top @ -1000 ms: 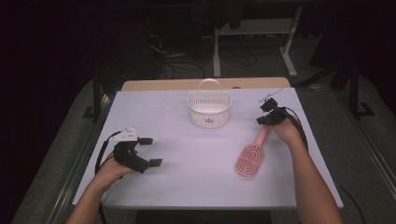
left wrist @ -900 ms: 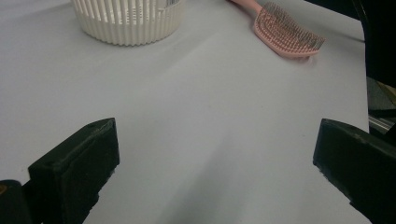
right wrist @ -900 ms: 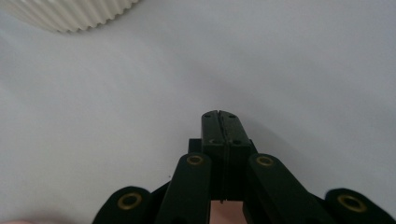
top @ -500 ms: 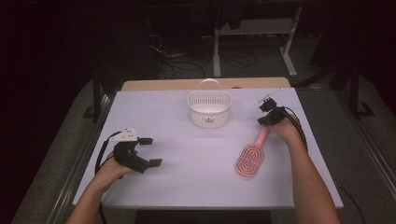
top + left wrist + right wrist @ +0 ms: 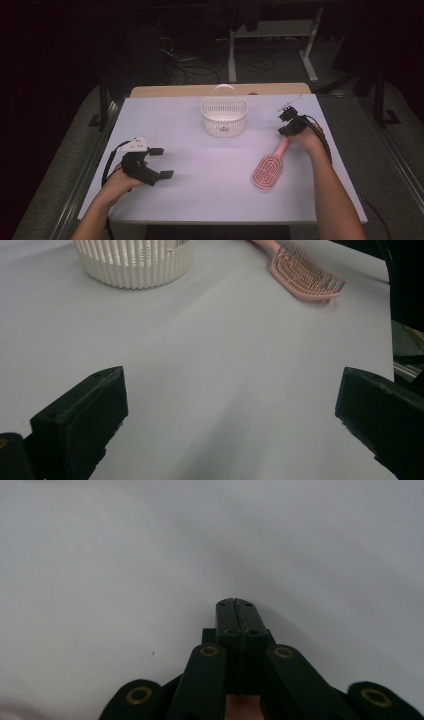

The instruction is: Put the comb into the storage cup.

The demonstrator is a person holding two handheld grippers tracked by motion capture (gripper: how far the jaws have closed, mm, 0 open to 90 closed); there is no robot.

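A pink hairbrush (image 5: 268, 170) lies bristles up on the white table (image 5: 200, 200), right of the middle, its handle pointing toward the person's right hand. My right gripper (image 5: 286, 117) sits just past the handle's end, its jaws shut tip to tip (image 5: 235, 602) over bare table, with nothing between the tips. A small pinkish patch shows low behind its linkage; I cannot tell what it is. My left gripper (image 5: 161, 162) rests at the front left, jaws wide open (image 5: 230, 410) and empty, facing the brush (image 5: 305, 272).
A white slatted basket (image 5: 224, 117) with a handle stands at the back middle of the table, seen at the top left of the left gripper view (image 5: 135, 262). Dark floor, cables and stands surround the table.
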